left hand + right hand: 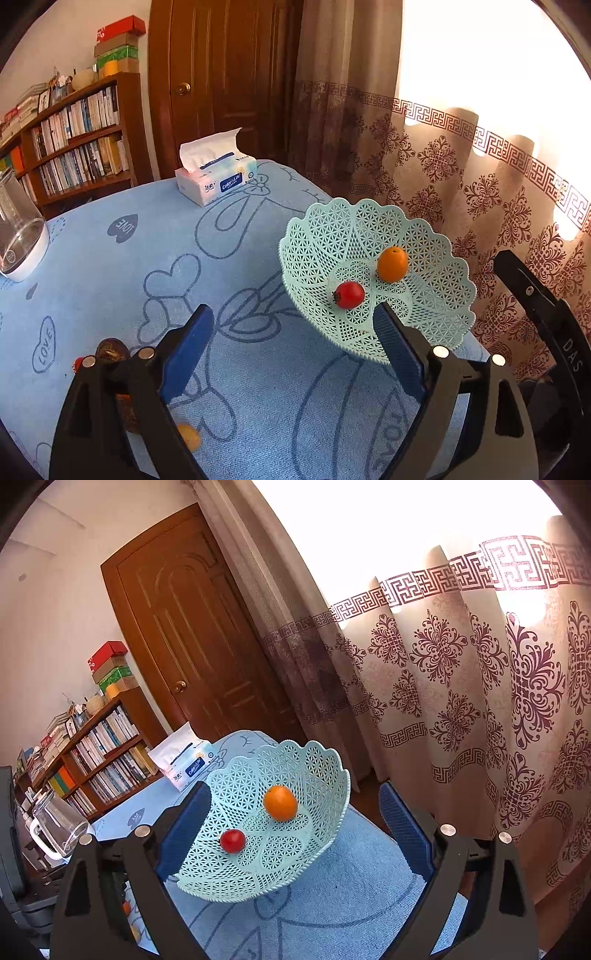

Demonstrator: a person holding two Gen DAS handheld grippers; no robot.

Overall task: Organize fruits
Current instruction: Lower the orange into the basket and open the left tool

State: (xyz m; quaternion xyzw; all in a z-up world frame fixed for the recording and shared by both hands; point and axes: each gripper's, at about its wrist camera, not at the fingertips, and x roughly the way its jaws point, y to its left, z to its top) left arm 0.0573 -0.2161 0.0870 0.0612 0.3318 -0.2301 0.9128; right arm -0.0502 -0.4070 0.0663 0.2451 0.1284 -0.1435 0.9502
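Blue cartoon-print cloth (pixel 110 266) covers the table; brown door (pixel 221 74) and patterned curtain (pixel 461 184) stand behind. Your mint lattice basket (pixel 332 229) sits right of centre in the left wrist view, holding an orange (pixel 392 264) and, near it but apart, a small red tomato (pixel 348 294).

Your left gripper (pixel 295 321) is spread wide with nothing between its blue pads; its right pad overlaps the basket's near rim in the picture. Only this view shows more fruit at lower left: a dark brown piece (pixel 110 350), a yellow piece (pixel 189 436), both partly hidden behind the finger. It also shows part of your other tool at the right edge.

Your right gripper (pixel 295 812) is likewise spread and holds nothing, the basket (pixel 229 878) framed between its fingers. Tissue pack (pixel 184 764), glass jug (pixel 59 827) and bookshelf (pixel 103 753) fall at left in both views.
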